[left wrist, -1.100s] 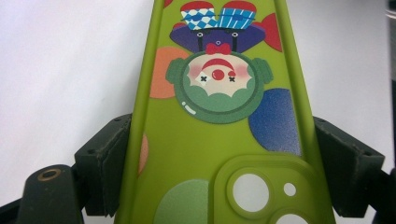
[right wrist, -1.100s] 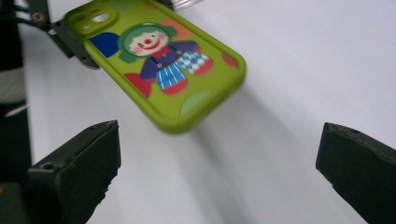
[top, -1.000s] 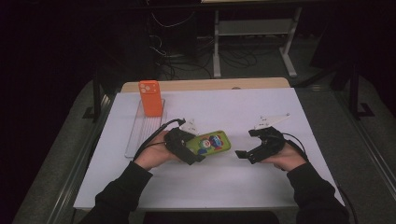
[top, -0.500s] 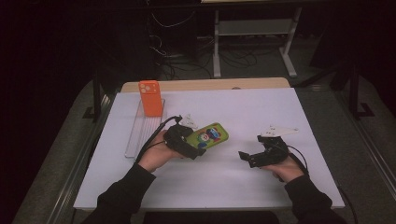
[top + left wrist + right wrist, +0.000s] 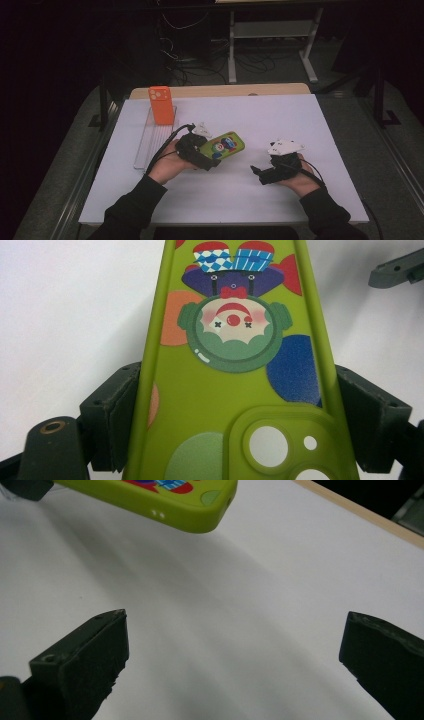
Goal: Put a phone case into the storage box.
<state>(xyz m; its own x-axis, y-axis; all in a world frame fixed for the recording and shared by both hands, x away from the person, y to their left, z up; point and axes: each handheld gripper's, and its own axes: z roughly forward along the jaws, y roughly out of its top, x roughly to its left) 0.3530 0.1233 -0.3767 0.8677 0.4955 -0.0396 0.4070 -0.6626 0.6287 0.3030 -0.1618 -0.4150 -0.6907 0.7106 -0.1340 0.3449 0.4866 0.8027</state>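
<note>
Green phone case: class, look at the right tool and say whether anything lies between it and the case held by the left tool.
Nothing visible does. The right tool is open and points toward the green phone case, which the left tool grips by its sides. Between them lies only bare white table.

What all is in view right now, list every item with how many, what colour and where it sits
Green phone case: one, lime green with a cartoon clown print, clamped by its long edges in the left gripper, off the table.
Orange phone case: one, orange, standing upright at the far end of the clear tray.
Clear tray: one, transparent, far left of the table.
Table: one, white top, wooden far edge.
Left gripper: one, black, shut on the green case.
Right gripper: one, black, jaws wide apart, holding nothing, over bare table.
</note>
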